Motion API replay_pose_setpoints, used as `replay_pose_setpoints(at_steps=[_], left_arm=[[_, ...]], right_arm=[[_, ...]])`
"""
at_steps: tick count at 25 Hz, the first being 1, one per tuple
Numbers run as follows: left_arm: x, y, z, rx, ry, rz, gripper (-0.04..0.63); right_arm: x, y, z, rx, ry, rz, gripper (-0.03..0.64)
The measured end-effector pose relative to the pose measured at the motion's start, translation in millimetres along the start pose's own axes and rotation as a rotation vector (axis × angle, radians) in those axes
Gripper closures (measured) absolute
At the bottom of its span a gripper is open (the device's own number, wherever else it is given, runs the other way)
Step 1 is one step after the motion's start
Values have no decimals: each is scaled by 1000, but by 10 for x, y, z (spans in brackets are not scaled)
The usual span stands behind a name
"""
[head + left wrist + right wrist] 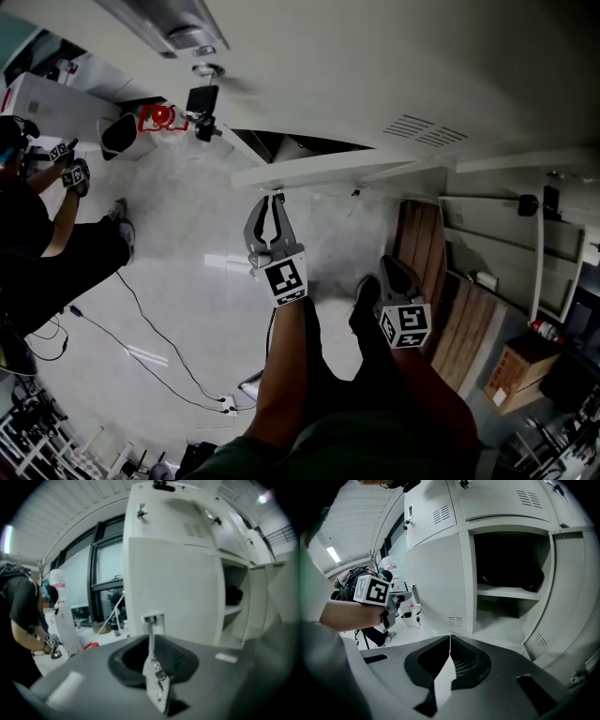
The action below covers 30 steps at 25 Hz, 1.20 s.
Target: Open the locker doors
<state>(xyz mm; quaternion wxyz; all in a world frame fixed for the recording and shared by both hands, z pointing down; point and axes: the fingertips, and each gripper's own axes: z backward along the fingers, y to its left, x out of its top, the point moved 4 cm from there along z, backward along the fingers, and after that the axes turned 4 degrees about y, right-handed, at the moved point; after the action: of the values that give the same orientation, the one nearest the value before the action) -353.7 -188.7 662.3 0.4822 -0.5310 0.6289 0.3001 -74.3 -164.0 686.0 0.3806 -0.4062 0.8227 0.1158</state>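
The white lockers (501, 503) stand in front of me. My left gripper (272, 199) reaches forward to the half-open lower-left locker door (173, 588). Its jaws (153, 623) are shut on the small white latch tab (153, 618) at the door's edge. From the right gripper view the same gripper (410, 597) sits at that door edge, and keys (417, 617) hang just below. My right gripper (389, 267) hangs to the right with its jaws (450, 637) shut on nothing. It faces an open compartment (511, 620) with a dark thing (520, 581) on the shelf.
That compartment's door (574, 602) stands swung out at the right. Another person (37, 244) in black works at the left with grippers. Cables (141, 319) cross the floor. A white bin (127, 136), wooden boards (427, 244) and a cardboard box (520, 370) stand around.
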Motion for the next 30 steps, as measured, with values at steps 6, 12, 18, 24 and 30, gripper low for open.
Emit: replay_pose_setpoints(at_steps=[6,12,18,24,30], left_arm=[[-147,503,144,6,-26,148,589],[75,412,154,-120,-106,135,598],[-23,259,473,-118,-108,155,598],[-139,51,813,-93,-67,166,598],[-213,-283,1125,-130,-20,146,598]], right_arm=[[21,147,-65,30,4,5,611],[-6,292,-94,48,8,-1,611],[-43,322,-26,62,-16,-5,611],[-180,152,171,59,-36,-16,611],[-229,-87,403,52,-56,-18,610]])
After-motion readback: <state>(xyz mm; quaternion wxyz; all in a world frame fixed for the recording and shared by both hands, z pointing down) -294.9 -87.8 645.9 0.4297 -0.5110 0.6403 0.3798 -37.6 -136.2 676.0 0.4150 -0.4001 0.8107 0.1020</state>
